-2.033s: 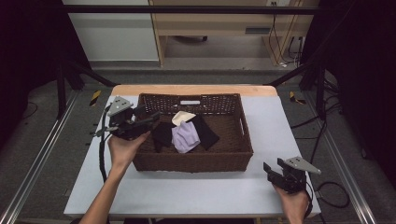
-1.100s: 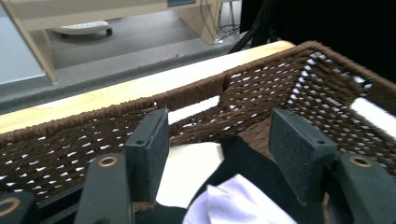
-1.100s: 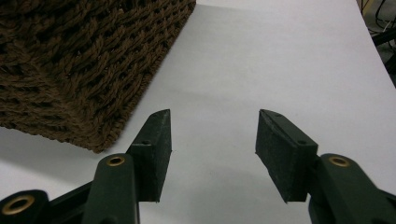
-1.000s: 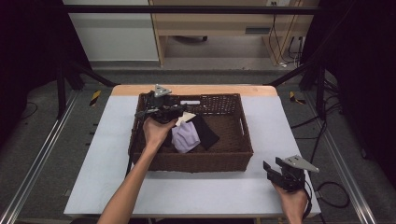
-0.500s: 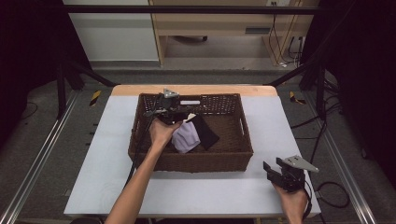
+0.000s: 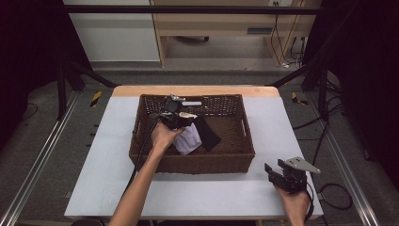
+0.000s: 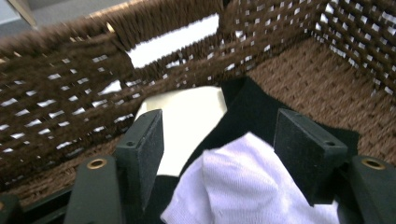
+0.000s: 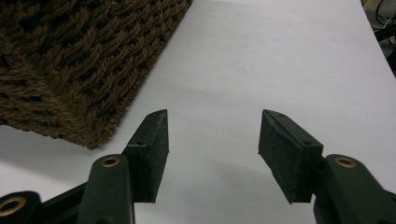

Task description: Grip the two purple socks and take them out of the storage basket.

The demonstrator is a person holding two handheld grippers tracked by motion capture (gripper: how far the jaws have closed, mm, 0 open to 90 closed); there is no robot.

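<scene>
A soft white cloth item, bunched into a rounded lump, lies in the dark brown woven wicker basket, resting on a flat black piece of fabric that spreads across the basket floor. In the left claw view the white lump sits low between the two black jaws, nearer the right one, and neither pad presses on it; just beyond the tips a cream-coloured flat piece lies partly tucked under the black fabric, close to the basket's far wall. The left claw is released, its jaws spread wide and having just been opening further, with the white cloth loose between them. In the high view the left claw is down inside the rear left part of the basket, pointing away from the person toward the far wall, with the left hand wrapped around its body and the bare forearm reaching in over the near rim at a slant; its cable trails back over the basket edge. The white cloth shows just to the near right of that claw, the black fabric further right. The right claw hovers low above the white table, well apart from the left one, its jaws released with nothing between them and having just been easing apart; the basket's near corner is ahead of it to its left. In the high view the right claw is held near the table's front right corner, gripped from below by the right hand.
</scene>
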